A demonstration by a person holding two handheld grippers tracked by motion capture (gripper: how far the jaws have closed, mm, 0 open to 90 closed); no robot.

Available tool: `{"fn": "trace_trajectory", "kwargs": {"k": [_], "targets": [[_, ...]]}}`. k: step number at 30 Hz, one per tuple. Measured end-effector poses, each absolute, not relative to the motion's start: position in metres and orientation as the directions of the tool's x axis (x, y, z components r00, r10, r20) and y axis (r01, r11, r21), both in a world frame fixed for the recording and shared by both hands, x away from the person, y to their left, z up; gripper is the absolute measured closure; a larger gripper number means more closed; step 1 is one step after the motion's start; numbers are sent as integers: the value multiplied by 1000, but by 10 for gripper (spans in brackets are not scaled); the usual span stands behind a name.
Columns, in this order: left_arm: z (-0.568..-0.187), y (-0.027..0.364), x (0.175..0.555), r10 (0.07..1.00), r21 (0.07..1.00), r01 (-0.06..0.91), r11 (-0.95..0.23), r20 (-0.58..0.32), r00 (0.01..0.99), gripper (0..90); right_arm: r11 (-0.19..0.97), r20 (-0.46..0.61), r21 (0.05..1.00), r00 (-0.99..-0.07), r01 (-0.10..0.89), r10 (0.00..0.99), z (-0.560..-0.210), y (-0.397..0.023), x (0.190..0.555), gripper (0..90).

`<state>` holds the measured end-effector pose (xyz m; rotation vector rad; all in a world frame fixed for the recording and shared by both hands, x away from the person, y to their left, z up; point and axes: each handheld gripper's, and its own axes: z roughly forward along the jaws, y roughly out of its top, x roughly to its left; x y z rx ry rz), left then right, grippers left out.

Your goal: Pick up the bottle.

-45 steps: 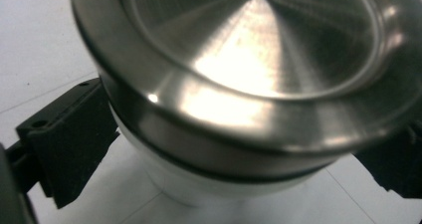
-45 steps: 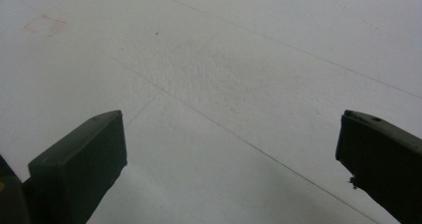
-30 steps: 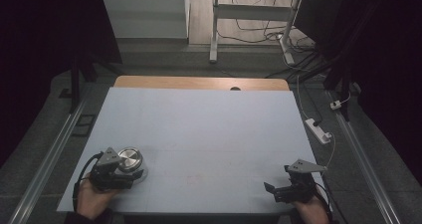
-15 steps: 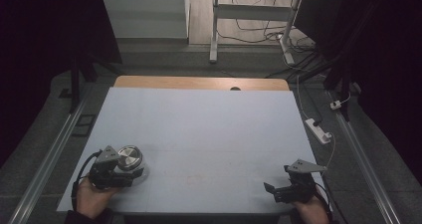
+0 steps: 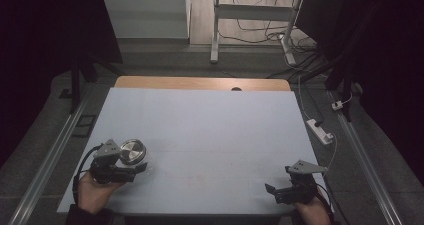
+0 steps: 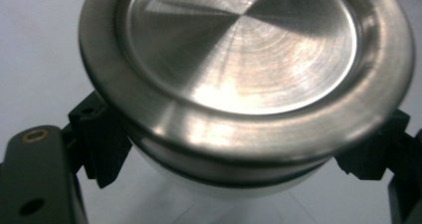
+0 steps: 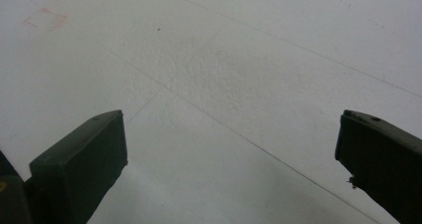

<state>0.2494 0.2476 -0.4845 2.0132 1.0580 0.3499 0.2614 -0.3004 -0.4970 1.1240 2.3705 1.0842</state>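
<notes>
1. The left gripper (image 5: 131,166) has its jaws pinched on a jar (image 6: 219,181) just below its steel lid (image 6: 244,64); the black pads press the pale body from both sides.
2. The jar sits at the near left of the table (image 5: 210,130), lid tilted toward the camera.
3. The right gripper (image 5: 278,193) rests at the near right with its jaws spread wide over bare table, holding nothing.
4. The step in hand looks like gripping the jar to lift or carry it.
5. The next move likely calls for a firm hold, since a smooth round jar could slip or tip.
</notes>
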Motion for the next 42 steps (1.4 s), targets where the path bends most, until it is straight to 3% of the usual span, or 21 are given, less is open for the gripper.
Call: {"fn": "trace_trajectory", "kwargs": {"k": [42], "targets": [[-443,153,317,579,769,408,-493,-59,813,156,403,51,745,-648,531,760,-497,-301,261,0]]}}
